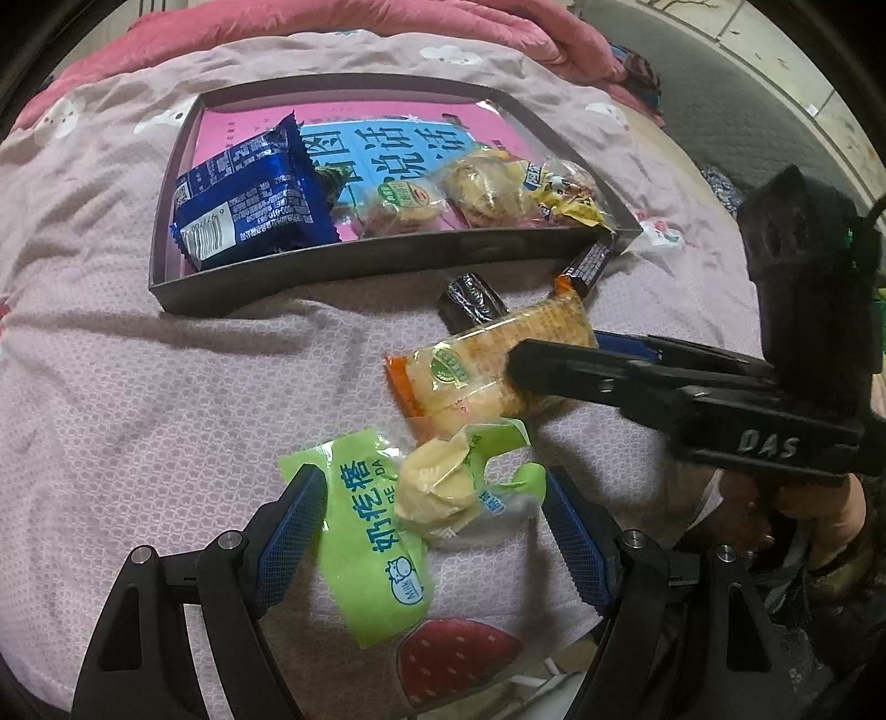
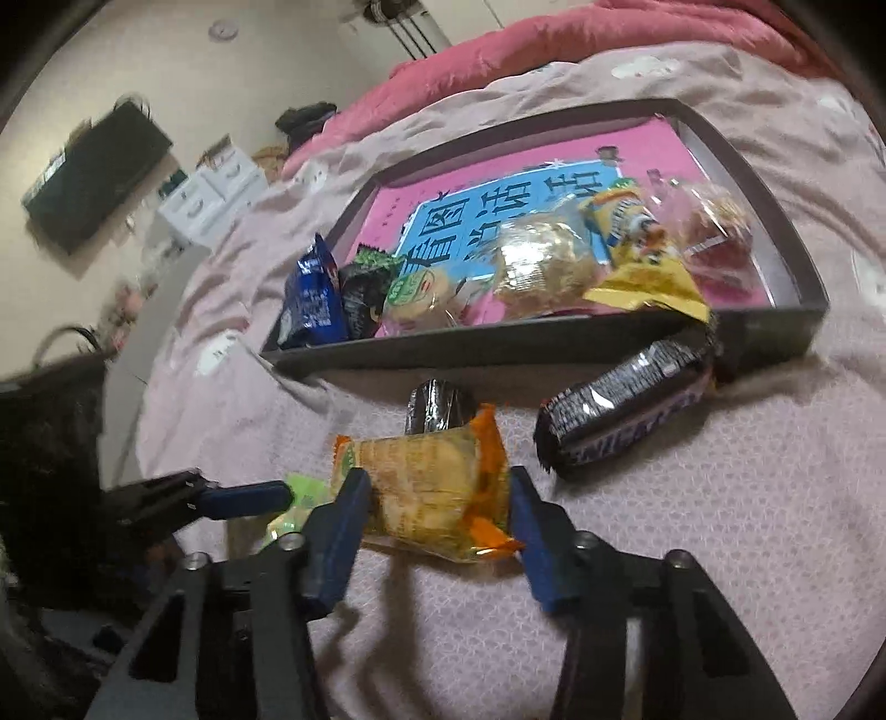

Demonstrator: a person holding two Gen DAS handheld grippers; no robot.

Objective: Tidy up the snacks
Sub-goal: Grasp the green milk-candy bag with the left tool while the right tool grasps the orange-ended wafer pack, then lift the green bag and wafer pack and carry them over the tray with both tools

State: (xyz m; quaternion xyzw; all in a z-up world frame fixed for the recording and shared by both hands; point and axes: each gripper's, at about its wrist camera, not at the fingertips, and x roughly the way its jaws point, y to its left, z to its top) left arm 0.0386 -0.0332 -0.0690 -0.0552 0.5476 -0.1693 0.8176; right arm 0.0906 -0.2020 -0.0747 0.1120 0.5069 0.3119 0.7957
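Note:
A green milk-candy packet lies on the bedsheet between the blue pads of my left gripper, which is open and wide around it. Just beyond lies an orange-edged cracker packet. My right gripper is shut on that packet, a pad pressing each end. In the left wrist view one of its fingers lies across the packet. A dark tray further back holds a blue packet, pastries and a yellow packet on a pink book.
A dark Snickers bar leans against the tray's front wall, and a small dark wrapped sweet lies beside the crackers. A pink blanket is bunched behind the tray. The bed's edge and floor are to the right in the left wrist view.

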